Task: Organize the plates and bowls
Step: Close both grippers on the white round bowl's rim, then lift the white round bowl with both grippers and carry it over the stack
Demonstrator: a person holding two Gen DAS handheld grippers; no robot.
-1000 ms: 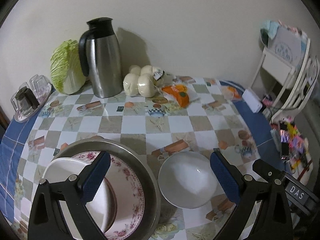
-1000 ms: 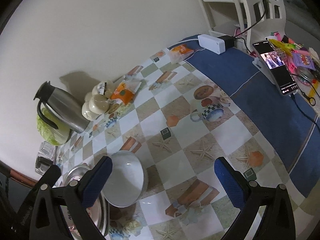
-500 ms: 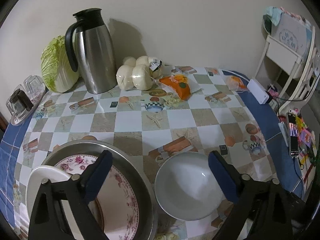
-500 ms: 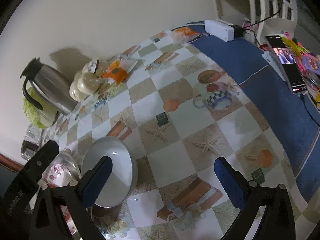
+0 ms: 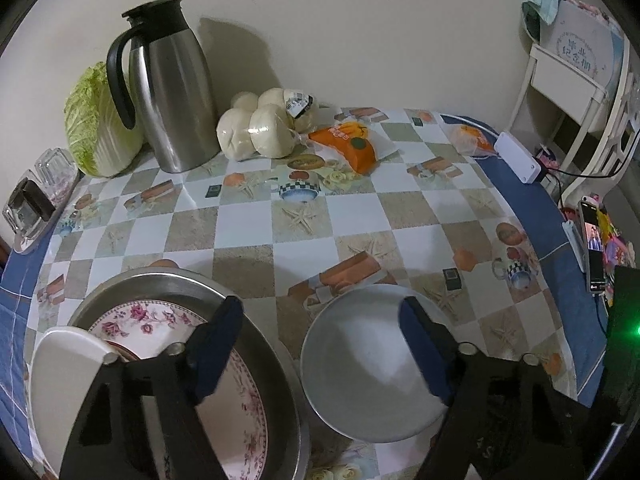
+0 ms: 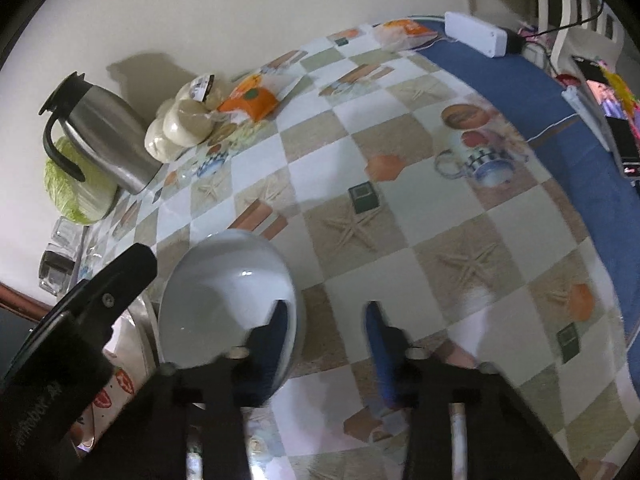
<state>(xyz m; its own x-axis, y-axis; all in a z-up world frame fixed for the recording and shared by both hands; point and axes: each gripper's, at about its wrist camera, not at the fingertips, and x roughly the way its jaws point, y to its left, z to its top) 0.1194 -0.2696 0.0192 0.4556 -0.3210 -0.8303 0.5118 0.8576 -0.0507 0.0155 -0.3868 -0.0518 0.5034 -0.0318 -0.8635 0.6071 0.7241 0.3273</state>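
Here the white bowl [image 5: 370, 376] sits on the checkered tablecloth [image 5: 304, 216], just beside the metal basin [image 5: 168, 284] that holds a floral plate [image 5: 136, 320]. The right gripper [image 6: 328, 320] straddles the bowl's rim, jaws apart, one finger inside. The left gripper [image 5: 320, 344] hangs wide open above bowl and basin.
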